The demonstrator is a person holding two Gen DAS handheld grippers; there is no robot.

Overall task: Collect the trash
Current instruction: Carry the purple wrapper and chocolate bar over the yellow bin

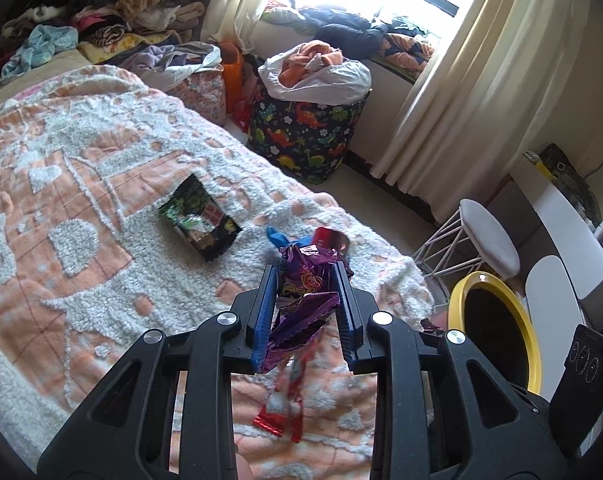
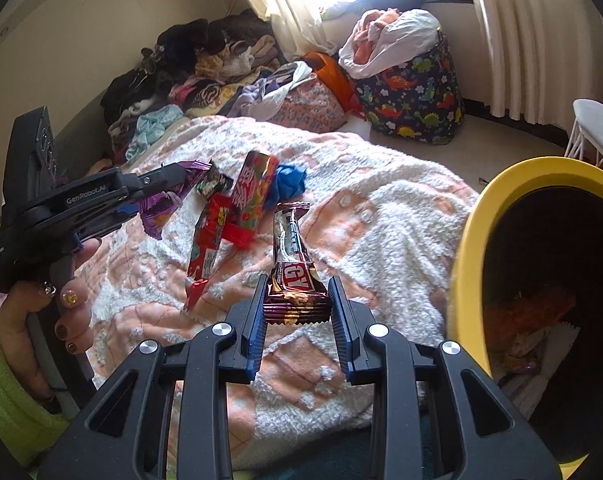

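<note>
My left gripper (image 1: 307,270) is shut on a crumpled purple wrapper (image 1: 307,296) and holds it above the bed; it also shows in the right wrist view (image 2: 169,184). My right gripper (image 2: 297,286) is shut on a brown snack bar wrapper (image 2: 293,272), lifted over the blanket. On the bed lie a red wrapper (image 2: 207,240), a colourful candy packet (image 2: 253,192), a blue crumpled piece (image 2: 287,182) and a green-black packet (image 1: 199,218). A yellow-rimmed bin (image 2: 541,280) stands at the right, with trash inside.
The bed carries an orange-white blanket (image 1: 81,200) and piled clothes (image 1: 101,20) at its far end. A dinosaur-print laundry basket (image 1: 305,128) stands by the curtains. A white stool (image 1: 489,236) stands beside the bin (image 1: 493,328).
</note>
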